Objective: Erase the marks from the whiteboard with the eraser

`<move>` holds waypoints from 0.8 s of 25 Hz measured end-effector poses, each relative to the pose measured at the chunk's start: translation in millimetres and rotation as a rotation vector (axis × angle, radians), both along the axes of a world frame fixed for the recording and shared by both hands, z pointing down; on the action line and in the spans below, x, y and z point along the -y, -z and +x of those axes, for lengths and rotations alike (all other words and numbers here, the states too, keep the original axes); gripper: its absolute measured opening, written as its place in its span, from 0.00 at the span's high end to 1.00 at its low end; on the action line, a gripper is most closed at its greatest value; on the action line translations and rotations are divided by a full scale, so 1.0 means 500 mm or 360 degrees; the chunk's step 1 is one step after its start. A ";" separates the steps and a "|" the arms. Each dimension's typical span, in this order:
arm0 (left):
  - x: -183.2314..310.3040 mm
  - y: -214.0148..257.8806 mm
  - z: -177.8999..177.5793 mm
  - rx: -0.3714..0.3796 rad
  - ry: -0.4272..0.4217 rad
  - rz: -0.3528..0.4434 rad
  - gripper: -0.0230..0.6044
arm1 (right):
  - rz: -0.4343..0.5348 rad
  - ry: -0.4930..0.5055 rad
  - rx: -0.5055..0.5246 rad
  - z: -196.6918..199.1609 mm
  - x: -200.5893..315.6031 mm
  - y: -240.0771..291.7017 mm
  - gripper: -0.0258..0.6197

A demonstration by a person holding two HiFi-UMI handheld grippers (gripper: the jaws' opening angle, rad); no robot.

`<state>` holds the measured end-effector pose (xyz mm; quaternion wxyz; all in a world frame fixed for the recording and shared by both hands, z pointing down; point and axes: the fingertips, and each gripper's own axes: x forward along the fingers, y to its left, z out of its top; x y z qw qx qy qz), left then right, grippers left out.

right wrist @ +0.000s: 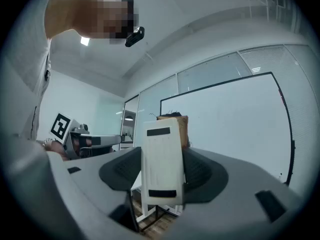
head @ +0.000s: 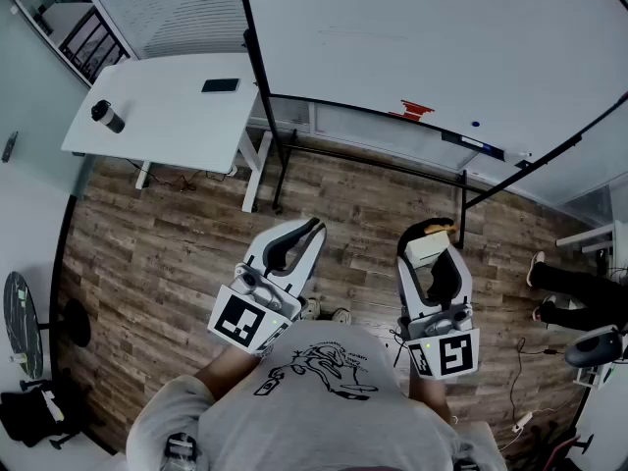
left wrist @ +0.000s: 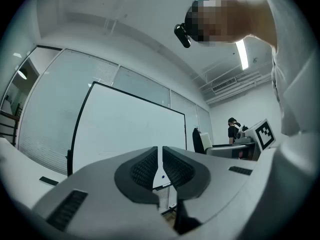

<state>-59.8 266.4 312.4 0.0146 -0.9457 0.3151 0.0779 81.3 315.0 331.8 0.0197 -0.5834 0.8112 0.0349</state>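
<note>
I stand on a brown wood-plank floor (head: 177,243), facing a large white whiteboard on a black frame (head: 442,37). In the head view it fills the picture from 12 to 2 o'clock.

My right gripper (head: 430,232), at 4 o'clock, is clamped on a white rectangular plastic eraser (right wrist: 161,164) with tan felt at its far end. The eraser stands upright between the pads and is well apart from the board.

My left gripper (head: 312,230), at 6 o'clock, has its jaws nearly together with only a thin slit between them. It holds nothing.

A small red patch (head: 416,109) and a blue dot (head: 475,124) sit at the board's lower edge, around 1 o'clock. I cannot tell whether they are marks or objects.

I judge the eraser is picked up and the wiping has not begun. The next move calls for closing in, laying the felt flat on the board and rubbing across the marks.
</note>
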 end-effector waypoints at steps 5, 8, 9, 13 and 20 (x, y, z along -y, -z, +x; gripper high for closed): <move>0.007 -0.004 -0.027 0.0003 -0.0015 -0.0006 0.89 | 0.0000 -0.0007 -0.0007 -0.028 0.005 -0.002 0.56; 0.011 -0.004 -0.049 -0.0001 -0.0022 -0.0010 0.89 | -0.0001 -0.0016 -0.0020 -0.048 0.009 -0.001 0.56; 0.011 -0.005 -0.057 -0.0003 -0.0026 -0.0010 0.89 | -0.0001 -0.0020 -0.0023 -0.055 0.009 0.000 0.56; 0.016 -0.008 -0.082 -0.0019 -0.0045 -0.0011 0.89 | 0.0007 -0.0025 -0.0020 -0.080 0.014 0.000 0.56; 0.038 -0.022 -0.097 -0.0012 -0.0070 -0.0047 0.90 | 0.0005 -0.0055 -0.0034 -0.096 0.030 -0.003 0.55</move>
